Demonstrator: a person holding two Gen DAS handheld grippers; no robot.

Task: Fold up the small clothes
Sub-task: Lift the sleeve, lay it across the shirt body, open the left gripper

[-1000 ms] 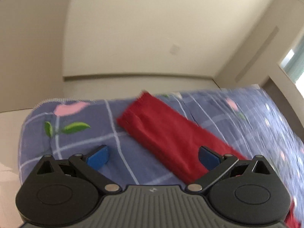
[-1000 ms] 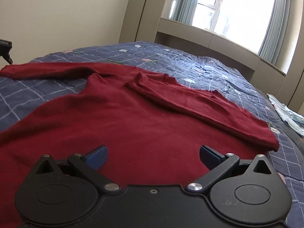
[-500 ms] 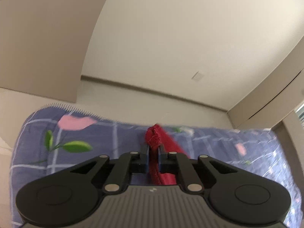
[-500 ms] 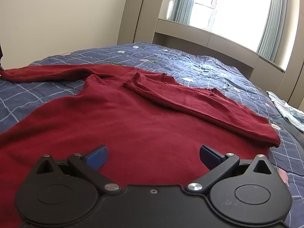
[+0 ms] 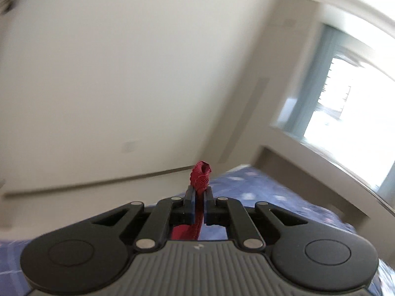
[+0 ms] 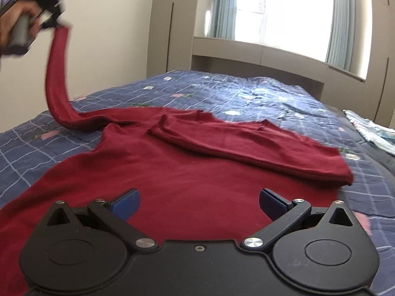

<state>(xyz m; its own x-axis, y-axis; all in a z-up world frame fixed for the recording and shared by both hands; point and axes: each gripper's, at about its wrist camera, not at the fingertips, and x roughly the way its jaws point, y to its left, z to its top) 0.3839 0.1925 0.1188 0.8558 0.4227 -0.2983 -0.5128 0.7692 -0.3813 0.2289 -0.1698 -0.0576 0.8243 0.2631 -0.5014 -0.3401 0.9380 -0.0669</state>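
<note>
A: Garment?
B: Sweater [image 6: 187, 172], solid dark red, no pattern; its lifted sleeve [image 6: 55, 74] the same red, and the cuff end [image 5: 201, 176] too.
A: Bedding?
B: Bedspread [image 6: 246, 91], blue-violet with a thin white check, scattered pink flowers and green leaves.
A: Tools?
B: Left gripper [image 5: 199, 206], black linkage, grey ribbed body, dark blue pads [image 5: 190, 204]. Right gripper [image 6: 199, 201], all black with silver pivots, blue pads [image 6: 127, 203].
A: Surroundings?
B: Wall [image 6: 111, 37] cream; wardrobe [image 6: 170, 24] beige-taupe; curtains [image 6: 222, 5] pale grey-blue. Cloth at the bed's right edge [image 6: 370, 133], light blue and white.
</note>
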